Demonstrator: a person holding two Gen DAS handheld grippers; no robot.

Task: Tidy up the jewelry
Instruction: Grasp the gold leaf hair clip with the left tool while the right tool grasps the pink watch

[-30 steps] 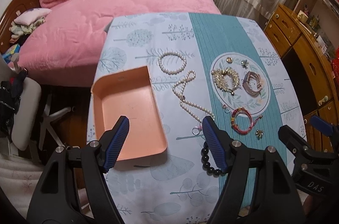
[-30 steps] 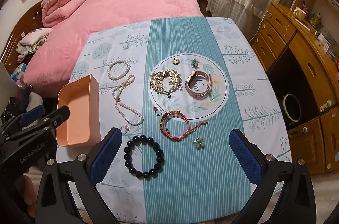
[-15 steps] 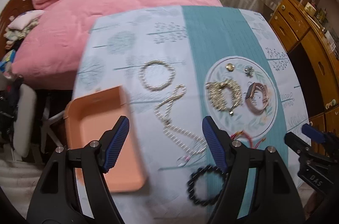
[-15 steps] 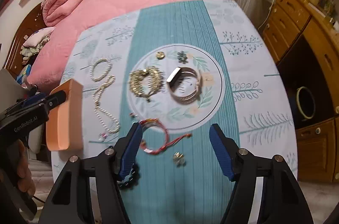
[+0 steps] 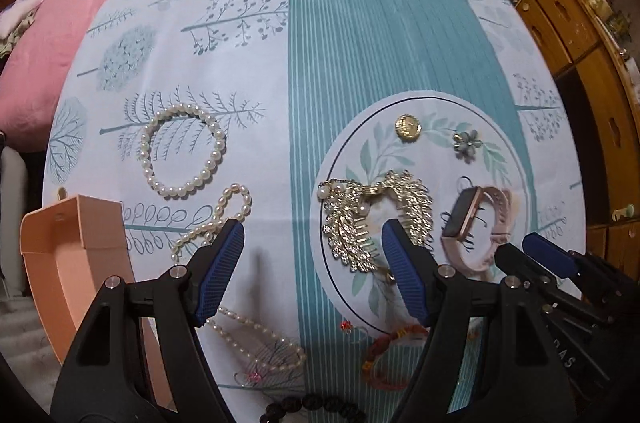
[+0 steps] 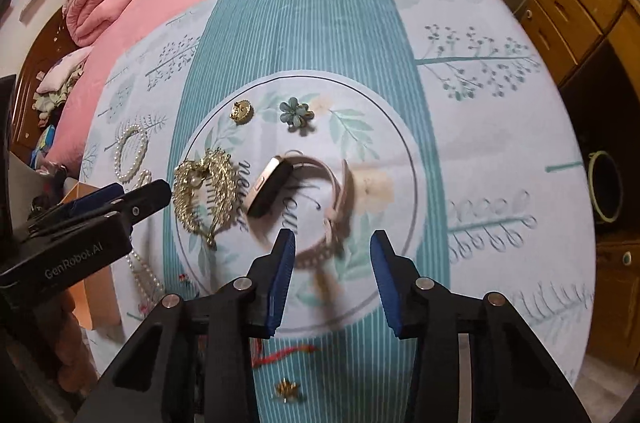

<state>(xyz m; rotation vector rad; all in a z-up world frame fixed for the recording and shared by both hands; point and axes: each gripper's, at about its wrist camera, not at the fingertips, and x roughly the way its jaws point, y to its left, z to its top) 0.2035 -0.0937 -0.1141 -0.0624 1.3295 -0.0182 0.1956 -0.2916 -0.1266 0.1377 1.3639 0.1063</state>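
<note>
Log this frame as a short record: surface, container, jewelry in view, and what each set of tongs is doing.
surface: table under a teal and white leaf-print cloth
container: orange box at the table's left edge, nothing seen inside
pearls: pearl bracelet, pearl necklace
centre circle: gold hair comb, pink watch, gold button, teal flower clip
left tongs: open, empty, above bare cloth
right tongs: closing, nothing gripped, pointing at the watch strap
</note>
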